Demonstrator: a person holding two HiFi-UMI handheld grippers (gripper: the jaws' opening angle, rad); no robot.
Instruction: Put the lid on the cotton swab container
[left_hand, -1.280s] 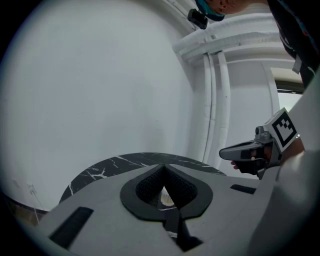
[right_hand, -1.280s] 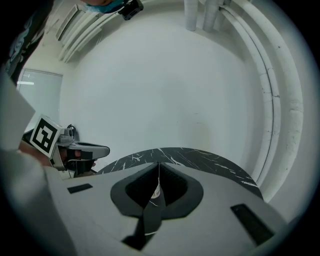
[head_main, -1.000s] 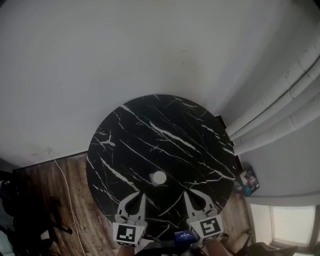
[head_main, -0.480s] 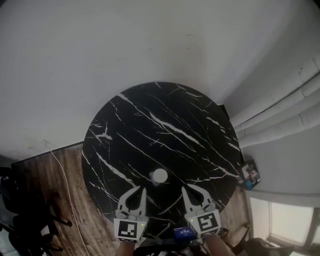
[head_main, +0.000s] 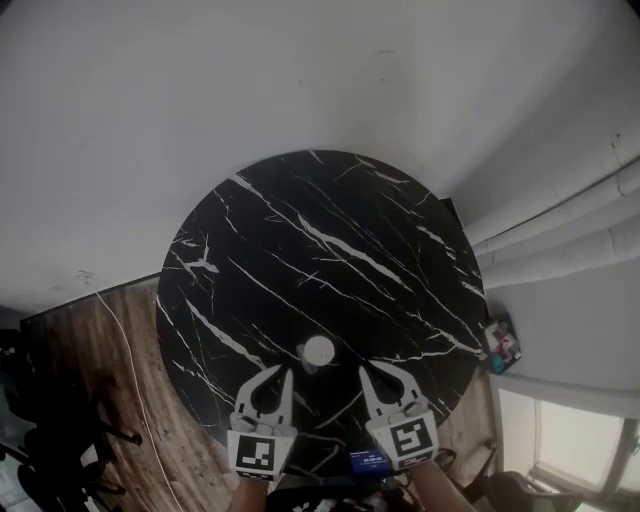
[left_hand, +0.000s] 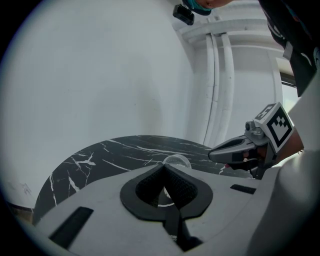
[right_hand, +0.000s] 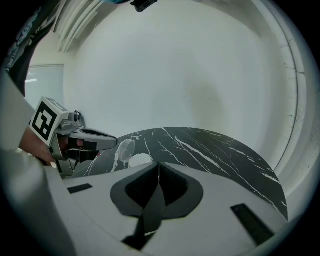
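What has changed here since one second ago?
The left gripper and the right gripper each moved slightly forward, toward the cotton swab container. Nothing was taken or let go. Both stay shut and empty; the lid stays beside the container.

You've got soft, flat light here, nothing harsh. In the head view the window (head_main: 575, 450) at bottom right is the brightest spot, while the floor (head_main: 90, 380) on the left sinks into murk. The black table (head_main: 330, 250) throws no glare, just its white veins. The cotton swab container (head_main: 317, 352) is a pale blob, too small for detail. Heavy fisheye bends the wall (head_main: 300, 80). Both gripper views sit inside a black ring, and the nearest foreground is soft and grey.
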